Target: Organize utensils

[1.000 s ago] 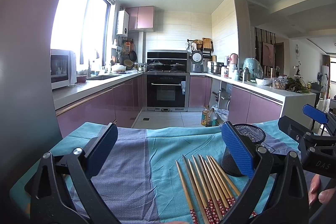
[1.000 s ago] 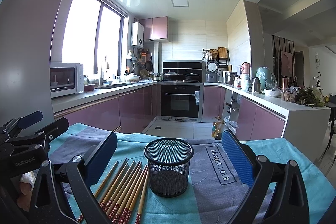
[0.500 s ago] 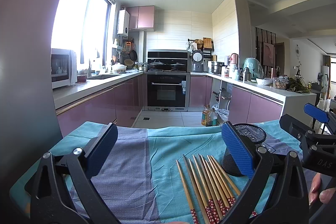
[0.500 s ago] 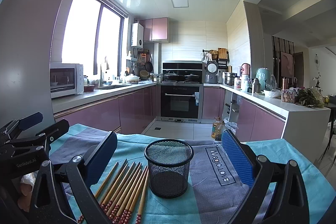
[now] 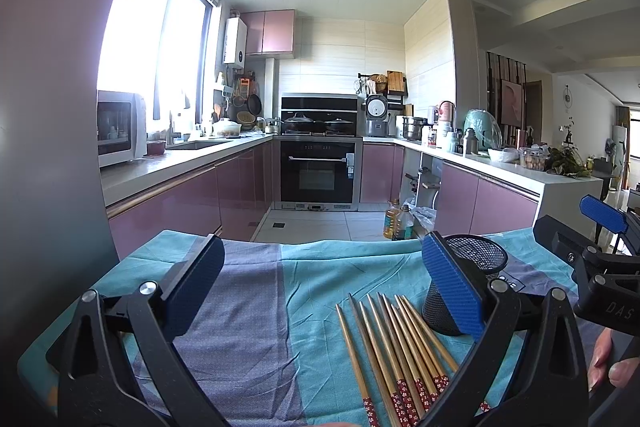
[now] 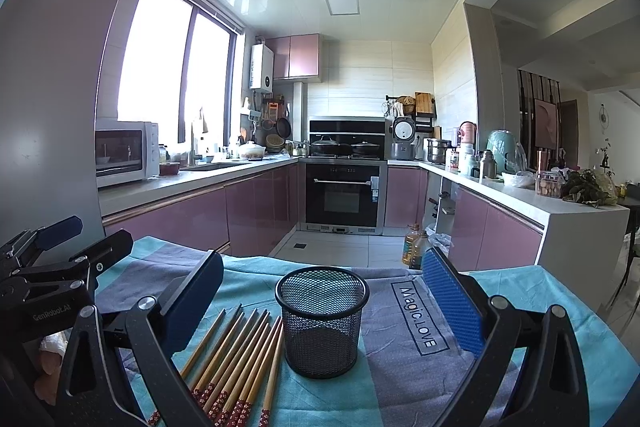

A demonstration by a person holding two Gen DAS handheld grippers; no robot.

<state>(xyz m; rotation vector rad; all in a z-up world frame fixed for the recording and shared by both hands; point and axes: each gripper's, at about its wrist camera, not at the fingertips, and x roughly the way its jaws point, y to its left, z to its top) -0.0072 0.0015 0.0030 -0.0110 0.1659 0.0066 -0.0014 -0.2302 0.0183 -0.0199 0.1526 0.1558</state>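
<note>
Several wooden chopsticks (image 5: 394,351) with red patterned ends lie side by side on the cloth; they also show in the right wrist view (image 6: 236,363). A black mesh cup (image 6: 322,319) stands upright and empty just right of them, partly hidden behind my left finger in the left wrist view (image 5: 476,259). My left gripper (image 5: 322,287) is open and empty, above the cloth left of the chopsticks. My right gripper (image 6: 320,301) is open and empty, its jaws standing either side of the cup, nearer the camera.
A teal and purple cloth (image 6: 404,351) printed "Magic LOVE" covers the table (image 5: 256,311). Beyond its far edge are the kitchen floor, oil bottles (image 6: 414,245), purple cabinets and an oven. The other gripper shows at each view's side (image 5: 600,263) (image 6: 44,279).
Both views have shifted only slightly; the chopsticks and cup have not moved and both grippers stay open.
</note>
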